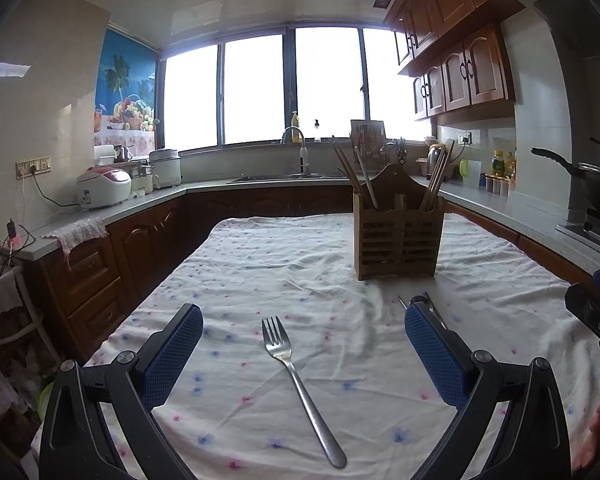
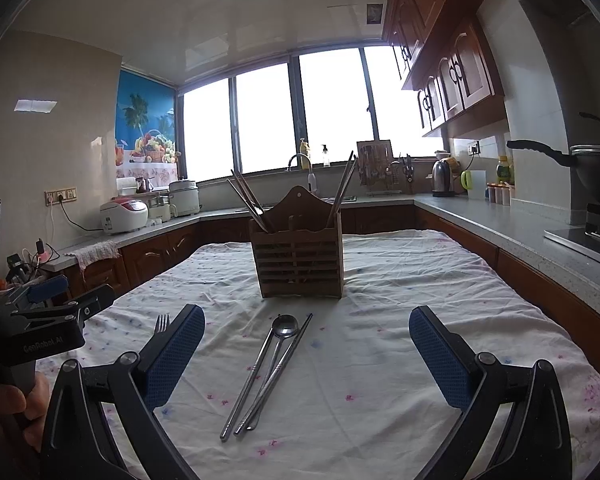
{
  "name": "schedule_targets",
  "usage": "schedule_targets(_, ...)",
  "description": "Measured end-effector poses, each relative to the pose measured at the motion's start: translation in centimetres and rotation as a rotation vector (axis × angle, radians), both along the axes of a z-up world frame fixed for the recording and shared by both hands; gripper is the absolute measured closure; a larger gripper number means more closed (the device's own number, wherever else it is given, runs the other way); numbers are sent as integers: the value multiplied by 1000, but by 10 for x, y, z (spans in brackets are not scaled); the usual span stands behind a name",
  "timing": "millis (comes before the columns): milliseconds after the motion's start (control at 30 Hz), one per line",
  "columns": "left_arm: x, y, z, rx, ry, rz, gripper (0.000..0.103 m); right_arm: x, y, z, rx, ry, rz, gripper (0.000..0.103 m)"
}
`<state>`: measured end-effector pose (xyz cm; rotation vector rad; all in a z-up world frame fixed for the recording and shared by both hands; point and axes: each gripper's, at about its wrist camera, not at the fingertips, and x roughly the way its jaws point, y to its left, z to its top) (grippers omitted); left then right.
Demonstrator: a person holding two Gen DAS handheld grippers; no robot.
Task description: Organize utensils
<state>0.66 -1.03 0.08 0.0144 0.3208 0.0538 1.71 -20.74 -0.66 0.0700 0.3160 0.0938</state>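
Observation:
A steel fork (image 1: 300, 388) lies flat on the flowered cloth, tines pointing away, between the fingers of my left gripper (image 1: 303, 318), which is open and holds nothing. Behind it stands a wooden utensil holder (image 1: 398, 240) with several chopsticks in it. In the right wrist view a steel spoon (image 2: 284, 330) and two metal chopsticks (image 2: 268, 380) lie together on the cloth in front of the holder (image 2: 298, 268). My right gripper (image 2: 307, 316) is open above them. The fork's tines (image 2: 162, 323) show beside its left finger.
The table (image 1: 280, 248) carries a white cloth with small flowers. Kitchen counters run round three sides, with rice cookers (image 1: 104, 188) at left, a sink tap (image 1: 296, 136) at the back, and a wok (image 2: 592, 168) on a stove at right. A hand holds the left gripper (image 2: 4, 404).

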Motion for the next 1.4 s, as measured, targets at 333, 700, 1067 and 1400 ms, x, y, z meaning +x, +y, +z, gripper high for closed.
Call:
schedule_targets(333, -1, -1, 0, 2, -5, -2, 1, 0, 0, 0, 1, 0, 0, 0)
schedule_targets(700, -2, -4, 1, 9, -7, -6, 1, 0, 0, 0, 1, 0, 0, 0)
schedule_targets(1067, -1, -4, 0, 5, -2, -11, 1, -2, 1, 0, 3, 3, -2, 0)
schedule_targets(1400, 0, -4, -1, 5, 2, -12, 1, -1, 1, 1, 3, 4, -3, 0)
